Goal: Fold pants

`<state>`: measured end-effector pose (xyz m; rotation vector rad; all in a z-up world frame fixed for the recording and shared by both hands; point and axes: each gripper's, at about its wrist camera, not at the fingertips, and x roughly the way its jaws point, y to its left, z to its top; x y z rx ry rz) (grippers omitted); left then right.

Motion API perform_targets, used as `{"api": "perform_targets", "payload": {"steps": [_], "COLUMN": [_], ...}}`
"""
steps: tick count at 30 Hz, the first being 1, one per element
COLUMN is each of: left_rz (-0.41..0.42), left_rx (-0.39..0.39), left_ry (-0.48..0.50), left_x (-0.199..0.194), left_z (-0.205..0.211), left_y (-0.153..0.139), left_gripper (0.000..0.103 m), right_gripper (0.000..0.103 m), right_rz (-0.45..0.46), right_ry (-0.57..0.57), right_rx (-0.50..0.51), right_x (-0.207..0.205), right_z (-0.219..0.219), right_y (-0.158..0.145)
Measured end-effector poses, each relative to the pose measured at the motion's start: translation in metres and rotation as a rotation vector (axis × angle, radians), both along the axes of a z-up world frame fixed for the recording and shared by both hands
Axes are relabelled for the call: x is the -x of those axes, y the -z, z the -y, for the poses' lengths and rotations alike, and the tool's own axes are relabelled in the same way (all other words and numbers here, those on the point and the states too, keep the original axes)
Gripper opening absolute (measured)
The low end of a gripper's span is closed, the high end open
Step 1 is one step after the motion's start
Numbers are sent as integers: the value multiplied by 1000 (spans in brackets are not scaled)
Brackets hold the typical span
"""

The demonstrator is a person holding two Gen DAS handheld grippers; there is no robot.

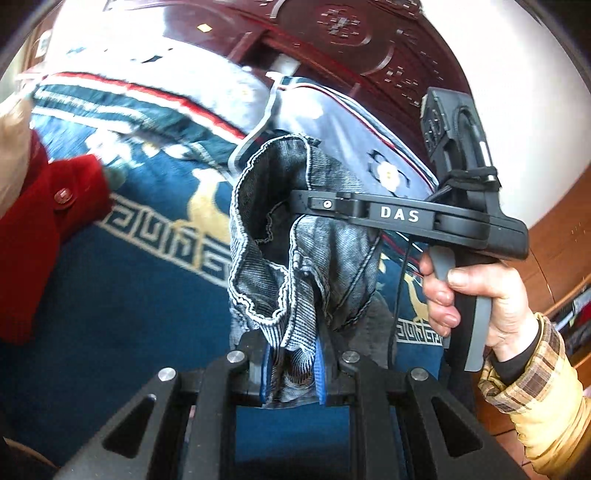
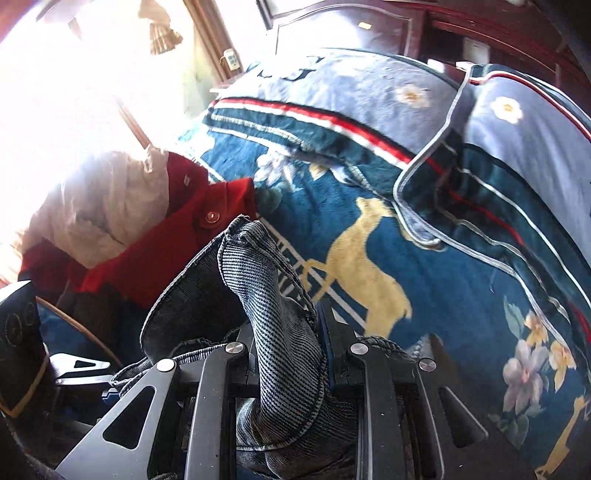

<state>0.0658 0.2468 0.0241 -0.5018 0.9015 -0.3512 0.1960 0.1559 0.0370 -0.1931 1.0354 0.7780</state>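
Holding the pants (image 1: 295, 236) up between two grippers looks like the way to let the cloth hang free and straighten before a fold; the left gripper (image 1: 291, 373) pinches a bunched edge of the grey denim between its blue pads, and the right gripper (image 2: 321, 354) pinches another thick fold of the same denim, so both are pressed together on cloth rather than spread. In the left wrist view a hand (image 1: 476, 295) grips the handle of the right gripper just beside the hanging cloth. One pair of pants is in play, raised above the bed (image 2: 443, 317), whose blue blanket bears a deer pattern; two pillows (image 2: 332, 110) lie side by side at its head, near the dark wooden headboard (image 1: 332, 33). One red garment (image 2: 162, 236) with buttons sits at the bed's edge, on top of something pale; I judge it is waiting its turn, well apart from the work.
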Motion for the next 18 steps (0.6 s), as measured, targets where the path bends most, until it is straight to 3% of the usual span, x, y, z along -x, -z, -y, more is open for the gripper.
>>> {"api": "perform_targets", "payload": {"steps": [10,18], "left_rz": [53,26], "left_rx": [-73,-115], "left_ry": [141,285], "left_x": [-9,-22], "left_z": [91,186], "left_y": [-34,-18], "left_gripper": [20,20], "right_gripper": [20,22], "right_rz": [9,-20], "right_ry": [111,174], "right_rx": [-81,-118], "right_x": [2,-1], "right_z": [98,181], "right_y": [-21,1]}}
